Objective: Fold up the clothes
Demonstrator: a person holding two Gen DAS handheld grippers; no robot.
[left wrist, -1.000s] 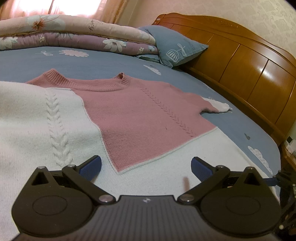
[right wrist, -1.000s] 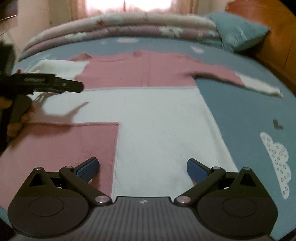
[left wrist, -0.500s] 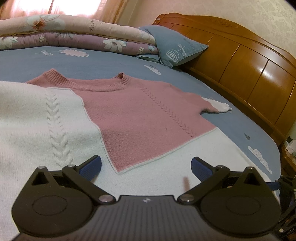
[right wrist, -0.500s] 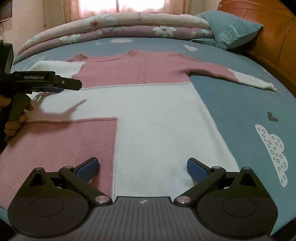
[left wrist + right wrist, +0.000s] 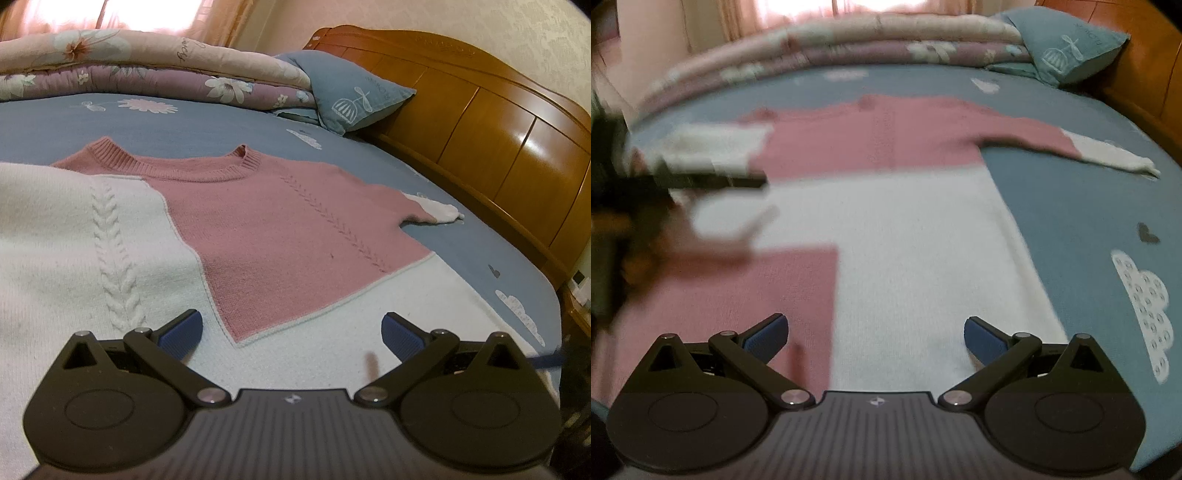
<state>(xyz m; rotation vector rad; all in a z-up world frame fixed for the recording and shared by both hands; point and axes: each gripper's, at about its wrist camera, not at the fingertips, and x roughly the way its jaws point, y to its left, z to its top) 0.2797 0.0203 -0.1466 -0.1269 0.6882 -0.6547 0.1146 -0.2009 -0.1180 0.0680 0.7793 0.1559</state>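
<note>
Spread flat on the blue bed sheet [image 5: 229,129]: a pink-and-white sweater [image 5: 280,236], collar toward 12 o'clock, nothing lying on it. Beyond at 12, a folded floral quilt [image 5: 155,70]; at 1 o'clock a blue pillow [image 5: 354,96] against the wooden headboard [image 5: 491,122]. Left tongs [image 5: 291,334] spread wide, empty, low over the white panel. Right tongs [image 5: 875,338] likewise apart, over the hem. Only from the right wrist: the full sleeve [image 5: 1071,147] reaching to 2 o'clock, and at 9 o'clock a blurred dark shape, probably the other tool.
</note>
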